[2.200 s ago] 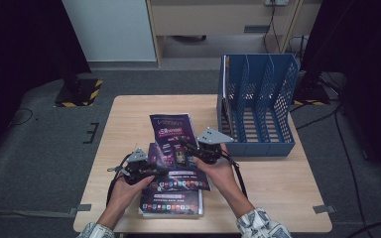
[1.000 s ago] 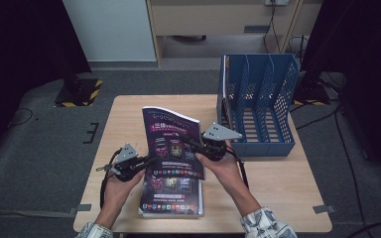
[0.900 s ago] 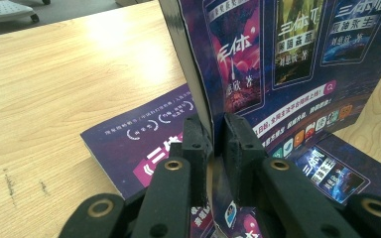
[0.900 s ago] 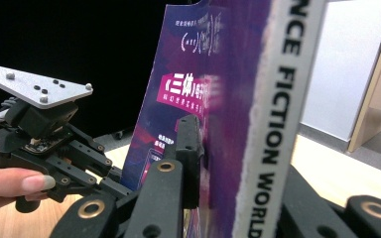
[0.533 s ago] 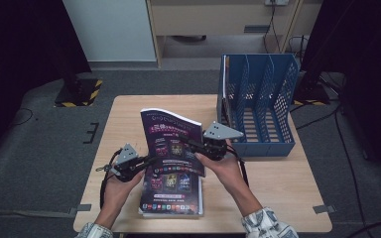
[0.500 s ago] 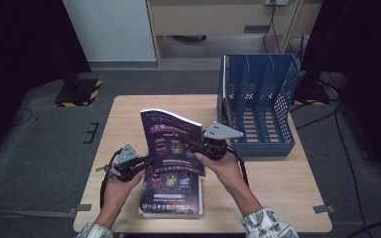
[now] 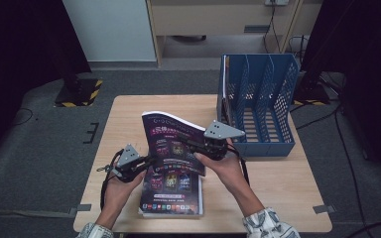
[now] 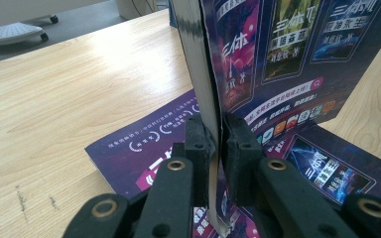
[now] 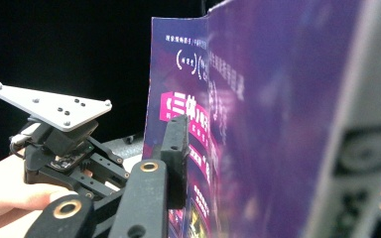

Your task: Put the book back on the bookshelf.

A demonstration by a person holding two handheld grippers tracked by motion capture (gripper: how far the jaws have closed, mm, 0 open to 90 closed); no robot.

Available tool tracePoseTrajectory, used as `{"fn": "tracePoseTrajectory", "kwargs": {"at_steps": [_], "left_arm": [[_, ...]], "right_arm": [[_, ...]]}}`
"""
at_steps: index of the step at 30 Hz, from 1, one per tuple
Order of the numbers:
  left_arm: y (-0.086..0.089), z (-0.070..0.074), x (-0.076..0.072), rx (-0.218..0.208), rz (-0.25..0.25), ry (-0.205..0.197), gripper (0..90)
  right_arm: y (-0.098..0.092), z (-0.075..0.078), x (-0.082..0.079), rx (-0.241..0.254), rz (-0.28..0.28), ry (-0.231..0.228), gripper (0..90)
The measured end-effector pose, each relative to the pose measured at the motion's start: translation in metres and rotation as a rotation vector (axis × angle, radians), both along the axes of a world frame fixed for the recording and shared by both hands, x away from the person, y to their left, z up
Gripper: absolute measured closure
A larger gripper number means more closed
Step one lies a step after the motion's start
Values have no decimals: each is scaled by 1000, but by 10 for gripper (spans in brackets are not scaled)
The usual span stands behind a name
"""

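Above the worktop's (image 7: 129, 119) middle, a book (image 7: 171, 144) stands tilted over a second book (image 7: 171, 206) lying flat near the front edge. The left gripper (image 8: 217, 144) pinches its lower edge. The right gripper (image 7: 191, 145) sits at its right side, jaws just widening; whether they still press it is unclear, one jaw being hidden. A rack (image 7: 258, 99) stands close right; bare wood lies left.

High view: above near edge, facing 12 o'clock, down on bench (image 7: 297, 183).
Tool views: close on raised magazine (image 8: 278, 54), shared.
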State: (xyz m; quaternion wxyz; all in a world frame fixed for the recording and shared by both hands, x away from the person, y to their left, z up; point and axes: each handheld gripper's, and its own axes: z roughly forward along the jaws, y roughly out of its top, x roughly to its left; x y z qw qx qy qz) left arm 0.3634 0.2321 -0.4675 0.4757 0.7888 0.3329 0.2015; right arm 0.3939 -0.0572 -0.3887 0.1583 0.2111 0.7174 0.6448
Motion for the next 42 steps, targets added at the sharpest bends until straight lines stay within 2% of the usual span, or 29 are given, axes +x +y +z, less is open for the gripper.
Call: {"fn": "tracePoseTrajectory", "kwargs": {"at_steps": [8,12,24,37,42], "left_arm": [[-2,0,-1,13,-4,-13,816],[-2,0,-1,13,-7,-19,816],[-4,0,-2,25,-19,-26,816],[-5,-1,-2,30,-29,-26,817],[-5,-1,-2,25,-31,-26,817]], "right_arm": [[-1,4,-2,21,26,3,613],[-3,8,-3,32,44,-11,607],[-4,11,-4,23,38,-27,678],[-1,11,-6,15,34,-21,728],[-2,11,-7,9,16,-22,800]]}}
